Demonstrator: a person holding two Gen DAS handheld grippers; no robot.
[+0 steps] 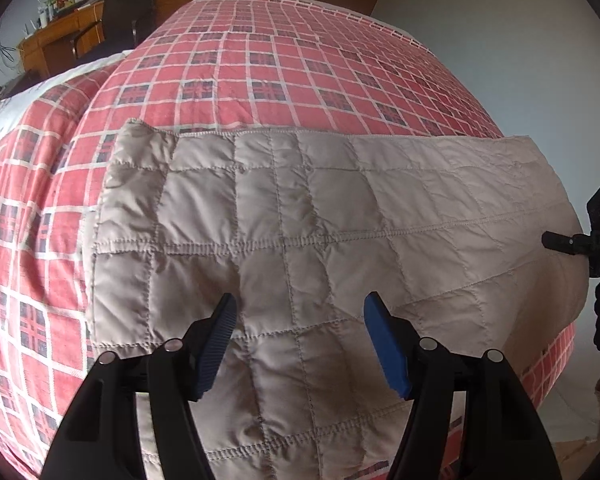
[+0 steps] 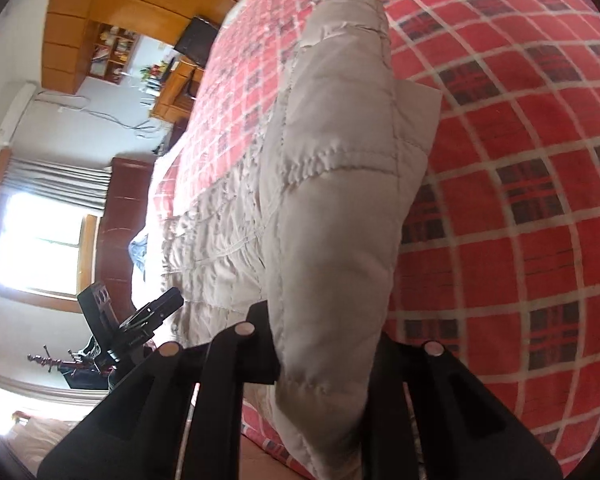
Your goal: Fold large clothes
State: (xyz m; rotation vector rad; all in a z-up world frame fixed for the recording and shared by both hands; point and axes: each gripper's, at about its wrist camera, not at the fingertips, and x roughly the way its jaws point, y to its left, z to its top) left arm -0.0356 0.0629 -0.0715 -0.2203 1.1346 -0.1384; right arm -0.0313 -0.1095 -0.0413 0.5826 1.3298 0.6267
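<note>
A bed (image 1: 320, 60) filled both views, covered with a red checked sheet (image 1: 260, 52), and it served as the flat surface on which the folding was done. Across its near edge a beige quilted garment (image 1: 300, 220) was spread, one long hem lying straight along the sheet and the near part hanging over the bed's side. In the left wrist view the garment was seen as a broad, fairly smooth band, apparently already doubled, though how many layers lay there could not be told.

In the right wrist view one end of the garment (image 2: 340, 184) was raised clear of the sheet and bulged toward the camera, which suggested that it was held up so as to be carried over the rest. The right claw (image 2: 324, 360) was pinching that lifted end: cloth was gripped between the black arms, and the fingertips themselves were hidden by it. At the right edge of the left wrist view the same claw (image 1: 560, 240) was met at the garment's end.

The left claw (image 1: 300, 340) was spread, its blue pads (image 1: 384, 344) apart and nothing between them. It was poised just above the middle of the garment, probably to press the cloth down or take a hold while the end was brought across.
</note>
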